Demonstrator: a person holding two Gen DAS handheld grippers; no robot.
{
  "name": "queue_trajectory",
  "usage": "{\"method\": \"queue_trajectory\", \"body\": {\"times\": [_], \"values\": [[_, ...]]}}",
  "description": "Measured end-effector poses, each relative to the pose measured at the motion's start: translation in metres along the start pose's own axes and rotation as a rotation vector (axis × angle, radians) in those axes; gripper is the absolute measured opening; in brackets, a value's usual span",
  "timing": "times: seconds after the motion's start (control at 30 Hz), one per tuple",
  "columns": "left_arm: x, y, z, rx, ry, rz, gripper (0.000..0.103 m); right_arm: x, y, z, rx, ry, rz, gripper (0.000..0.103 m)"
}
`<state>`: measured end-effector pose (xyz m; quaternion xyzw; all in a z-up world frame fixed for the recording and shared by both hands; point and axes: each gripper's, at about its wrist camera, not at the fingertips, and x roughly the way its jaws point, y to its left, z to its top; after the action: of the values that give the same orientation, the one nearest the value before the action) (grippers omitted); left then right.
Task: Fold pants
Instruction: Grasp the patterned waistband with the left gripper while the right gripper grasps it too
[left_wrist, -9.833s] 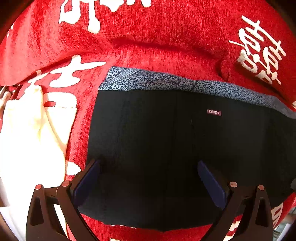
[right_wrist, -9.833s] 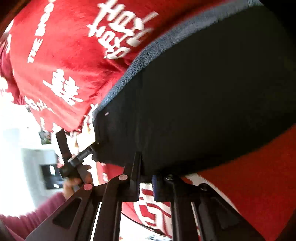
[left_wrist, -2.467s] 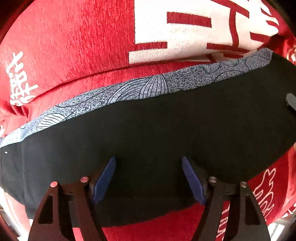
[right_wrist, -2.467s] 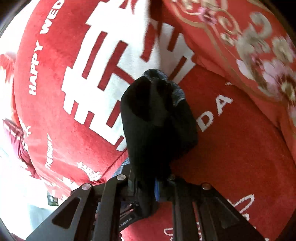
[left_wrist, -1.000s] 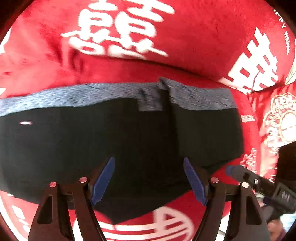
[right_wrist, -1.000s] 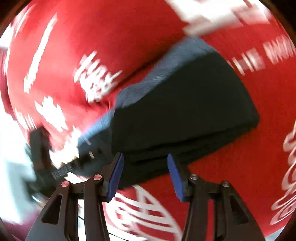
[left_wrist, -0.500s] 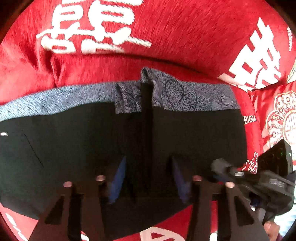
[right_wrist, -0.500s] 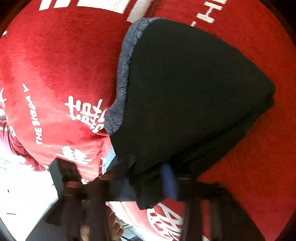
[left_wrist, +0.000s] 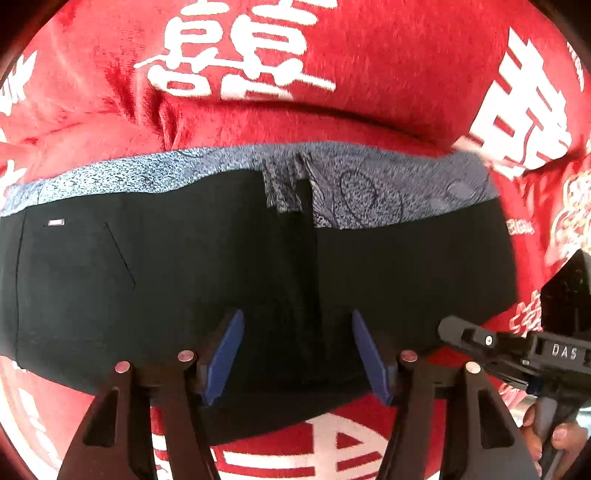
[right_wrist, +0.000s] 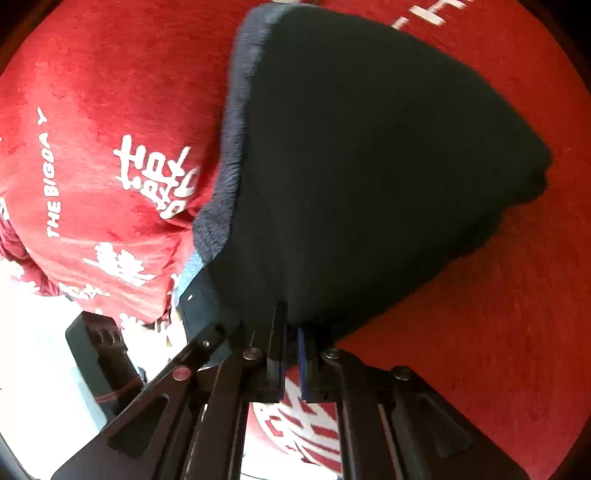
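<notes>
1. The black fabric pants with a grey-blue patterned waistband (left_wrist: 258, 266) lie folded on a red plush blanket printed with white characters (left_wrist: 369, 74). In the left wrist view the waistband runs across the far edge of the garment and the black body spreads toward the camera.

2. The left gripper (left_wrist: 297, 356) points steeply down over the near middle of the pants. Its blue-padded fingers (left_wrist: 225, 354) stand apart, one to each side of a vertical fold line in the black cloth, and the jaws are opening. Cloth lies under and between the pads; neither pad visibly presses on it.

3. The right gripper (right_wrist: 291, 350) sits at the near edge of the pants in the right wrist view. Its jaws are nearly together and opening slightly. The black hem reaches down to the fingertips, and the pads appear to pinch that edge, with a thin gap showing lower down.

4. In the left wrist view the right gripper's black body (left_wrist: 517, 347) appears at lower right, its tip touching the right near corner of the pants, with a person's hand (left_wrist: 546, 435) below it.

5. In the right wrist view the pants rise away from the gripper as a thick folded stack, waistband on the left edge.
</notes>
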<state>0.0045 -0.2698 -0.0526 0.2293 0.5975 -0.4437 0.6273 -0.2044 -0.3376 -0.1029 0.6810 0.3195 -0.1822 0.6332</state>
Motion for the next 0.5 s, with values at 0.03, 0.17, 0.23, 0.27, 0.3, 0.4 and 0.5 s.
{"method": "queue_trajectory", "body": {"times": [0.03,0.17,0.23,0.27,0.3,0.4,0.5], "values": [[-0.005,0.001,0.001,-0.001,-0.002,0.01,0.062,-0.004,0.007,0.0,-0.042,0.025,-0.024,0.015],[-0.026,-0.002,0.012,0.024,-0.047,0.047,0.062,-0.038,0.044,0.0,-0.255,0.007,-0.115,0.04],[-0.034,-0.009,0.022,0.042,-0.073,0.046,0.063,-0.063,0.057,0.01,-0.334,-0.085,-0.149,0.04],[-0.035,-0.014,0.027,0.052,-0.081,0.042,0.062,-0.073,0.06,0.02,-0.351,-0.125,-0.171,0.04],[-0.033,-0.021,0.034,0.063,-0.088,0.042,0.062,-0.081,0.06,0.033,-0.347,-0.155,-0.197,0.033],[-0.017,-0.041,0.054,0.089,-0.087,0.04,0.063,-0.086,0.054,0.074,-0.299,-0.188,-0.221,0.022],[0.005,-0.051,0.062,0.1,-0.081,0.075,0.063,-0.067,0.055,0.105,-0.343,-0.166,-0.28,0.022]]}}
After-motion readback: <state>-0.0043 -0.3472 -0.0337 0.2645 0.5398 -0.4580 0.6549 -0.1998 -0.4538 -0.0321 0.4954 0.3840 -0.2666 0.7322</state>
